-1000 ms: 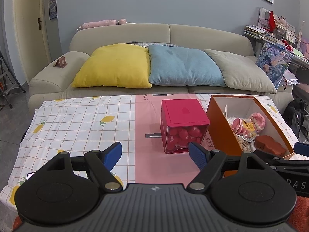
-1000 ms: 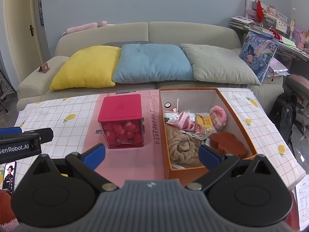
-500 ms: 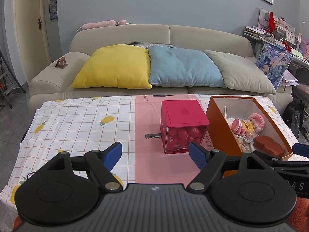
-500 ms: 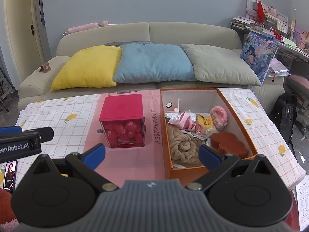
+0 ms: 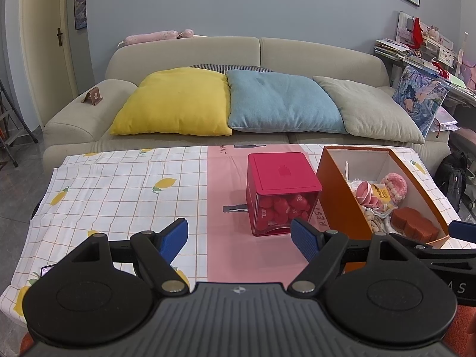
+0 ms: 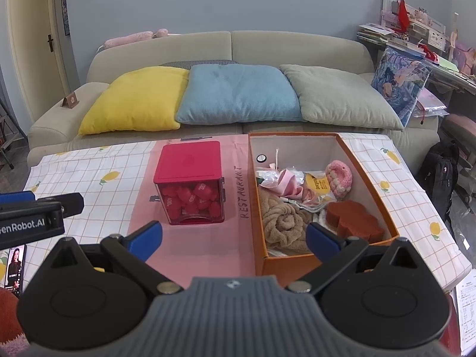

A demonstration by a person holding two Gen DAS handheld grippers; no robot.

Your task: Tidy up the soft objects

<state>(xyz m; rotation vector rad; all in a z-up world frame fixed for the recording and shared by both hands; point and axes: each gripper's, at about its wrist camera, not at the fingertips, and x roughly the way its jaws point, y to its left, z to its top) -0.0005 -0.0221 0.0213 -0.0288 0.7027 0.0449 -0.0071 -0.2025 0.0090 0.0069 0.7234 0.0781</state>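
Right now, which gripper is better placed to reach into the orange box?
Right. The right gripper is open with the orange box and its beige towel near its right finger; the open left gripper faces the red cube container.

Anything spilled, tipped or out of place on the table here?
Nothing spilled or tipped. The red box stands upright with its lid on. The orange box is open, its soft things jumbled inside: towel, pink knit piece. A phone lies at the table's left edge.
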